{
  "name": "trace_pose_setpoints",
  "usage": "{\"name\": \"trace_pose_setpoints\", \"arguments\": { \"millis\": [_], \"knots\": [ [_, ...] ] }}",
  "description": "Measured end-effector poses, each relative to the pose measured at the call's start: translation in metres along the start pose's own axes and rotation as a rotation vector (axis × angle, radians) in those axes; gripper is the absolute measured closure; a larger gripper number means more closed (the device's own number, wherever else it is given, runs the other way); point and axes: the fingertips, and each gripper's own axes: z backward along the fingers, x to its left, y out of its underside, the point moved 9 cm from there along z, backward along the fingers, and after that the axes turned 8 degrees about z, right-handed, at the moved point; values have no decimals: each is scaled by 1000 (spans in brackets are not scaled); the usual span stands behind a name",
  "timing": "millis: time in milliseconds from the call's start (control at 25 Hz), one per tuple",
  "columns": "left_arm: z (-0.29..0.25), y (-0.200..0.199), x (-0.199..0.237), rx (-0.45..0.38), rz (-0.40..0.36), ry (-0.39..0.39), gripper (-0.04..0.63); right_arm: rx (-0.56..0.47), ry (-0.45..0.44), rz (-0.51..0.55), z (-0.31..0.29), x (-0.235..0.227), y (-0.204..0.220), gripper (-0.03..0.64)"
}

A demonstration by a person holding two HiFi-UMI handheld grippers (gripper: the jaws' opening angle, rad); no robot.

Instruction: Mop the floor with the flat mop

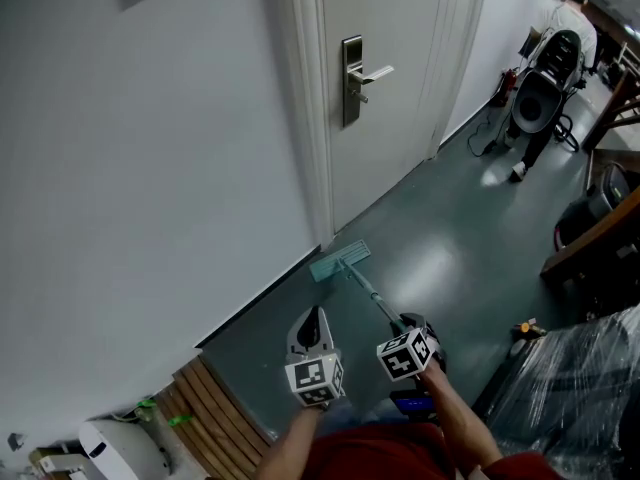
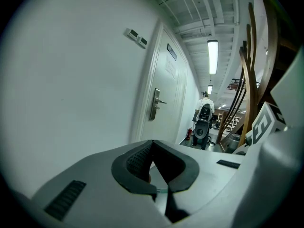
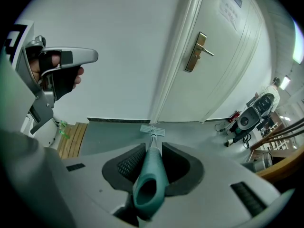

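while inside right claw (image 3: 153, 151), mop handle (image 3: 148, 186)

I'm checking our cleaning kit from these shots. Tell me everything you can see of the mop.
The mop has a flat, rectangular teal head, a thin pale pole and a thicker teal grip, plastic by its look, with a hollow end. The head lies flat on the grey floor, close to the foot of the white door frame. The pole slants up toward the person, where the right tool is shut on the grip.
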Motion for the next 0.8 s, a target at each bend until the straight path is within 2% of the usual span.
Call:
{"name": "trace_pose_setpoints", "arguments": {
  "millis": [120, 440, 640, 800],
  "knots": [
    [-11, -3, -7, 11, 3, 14, 581, -1, -8, 2, -1, -10, -4, 500],
    [-20, 10, -40, 1, -8, -10, 581, -17, -26, 11, 4, -33, 20, 500],
    [-31, 4, -34, 19, -12, -12, 581, -15, -31, 67, 1, -31, -4, 500],
    [-31, 6, -40, 22, -13, -14, 581, -15, -29, 62, 1, -32, -2, 500]
  ]
}}
